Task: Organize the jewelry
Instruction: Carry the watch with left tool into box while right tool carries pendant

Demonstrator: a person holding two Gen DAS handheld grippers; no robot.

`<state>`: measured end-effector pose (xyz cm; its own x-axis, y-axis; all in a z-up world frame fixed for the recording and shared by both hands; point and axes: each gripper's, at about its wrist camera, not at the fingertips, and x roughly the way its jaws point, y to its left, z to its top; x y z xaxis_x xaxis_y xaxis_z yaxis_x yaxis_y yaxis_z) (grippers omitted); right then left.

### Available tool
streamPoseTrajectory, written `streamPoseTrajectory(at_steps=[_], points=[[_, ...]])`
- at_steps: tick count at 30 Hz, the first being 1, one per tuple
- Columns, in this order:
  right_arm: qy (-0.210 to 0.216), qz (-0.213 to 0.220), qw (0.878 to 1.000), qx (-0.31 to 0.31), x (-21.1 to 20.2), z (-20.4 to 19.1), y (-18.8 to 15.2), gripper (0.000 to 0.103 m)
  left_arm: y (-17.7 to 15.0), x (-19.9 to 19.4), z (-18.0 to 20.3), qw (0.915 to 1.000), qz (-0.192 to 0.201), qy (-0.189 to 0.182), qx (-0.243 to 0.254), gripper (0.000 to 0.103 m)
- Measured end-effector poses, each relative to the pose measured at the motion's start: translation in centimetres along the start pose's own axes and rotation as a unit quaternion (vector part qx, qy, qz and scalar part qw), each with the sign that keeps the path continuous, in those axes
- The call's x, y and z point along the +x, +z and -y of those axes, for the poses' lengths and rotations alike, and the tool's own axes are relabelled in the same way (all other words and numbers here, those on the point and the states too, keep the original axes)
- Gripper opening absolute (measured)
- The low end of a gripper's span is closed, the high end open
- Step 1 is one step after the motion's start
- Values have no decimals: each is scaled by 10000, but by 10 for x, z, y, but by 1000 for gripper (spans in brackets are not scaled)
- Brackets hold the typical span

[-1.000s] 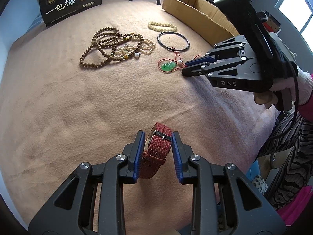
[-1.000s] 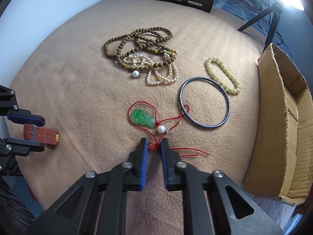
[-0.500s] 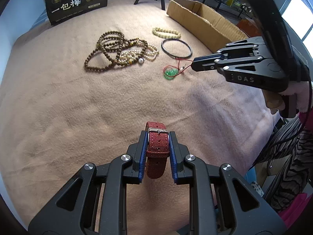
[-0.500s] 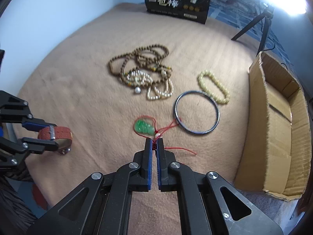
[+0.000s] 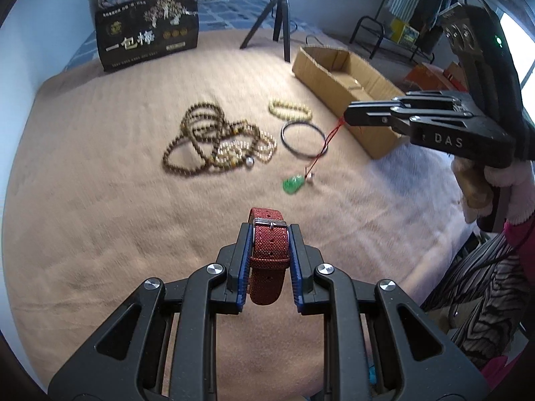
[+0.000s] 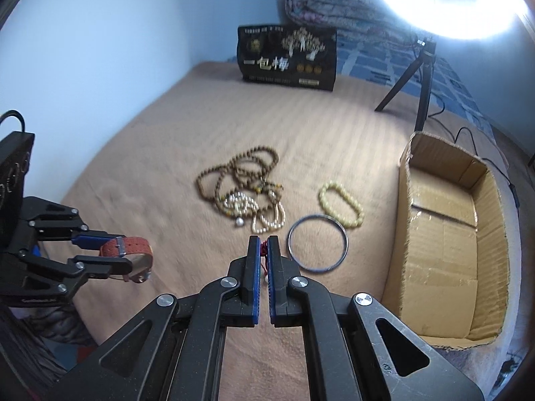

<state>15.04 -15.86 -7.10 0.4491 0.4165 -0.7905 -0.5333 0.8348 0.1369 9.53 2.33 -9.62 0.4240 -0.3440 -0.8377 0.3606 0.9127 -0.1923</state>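
Observation:
My left gripper (image 5: 269,234) is shut on a red woven watch strap (image 5: 269,250) and holds it above the tan blanket; the strap also shows in the right wrist view (image 6: 128,246). My right gripper (image 6: 264,247) is shut on the red cord (image 5: 329,140) of a green jade pendant (image 5: 293,184), which hangs below it in the air. In the right wrist view the pendant is hidden under the jaws. A dark bangle (image 6: 317,244), a yellow bead bracelet (image 6: 341,204) and a heap of brown and pearl bead strings (image 6: 244,187) lie on the blanket.
An open cardboard box (image 6: 448,234) stands at the right of the jewelry. A black printed box (image 6: 287,56) and a tripod (image 6: 418,77) stand at the back. The blanket's edge (image 5: 434,257) drops off at the right.
Both grippers closed and lifted: the left took the red strap off the blanket, the right pulled the pendant up by its cord.

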Motion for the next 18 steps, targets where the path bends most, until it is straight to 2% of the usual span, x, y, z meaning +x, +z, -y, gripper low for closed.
streamPoseTrajectory(at_steps=[12,18], points=[[54,493,9987,132,-35,3,17,2,25,-15,7,9992,379,-34,-128,20],[-55,760,9966,327,-54,20,27,2,40,-17,21,9986,522,-100,-77,20]])
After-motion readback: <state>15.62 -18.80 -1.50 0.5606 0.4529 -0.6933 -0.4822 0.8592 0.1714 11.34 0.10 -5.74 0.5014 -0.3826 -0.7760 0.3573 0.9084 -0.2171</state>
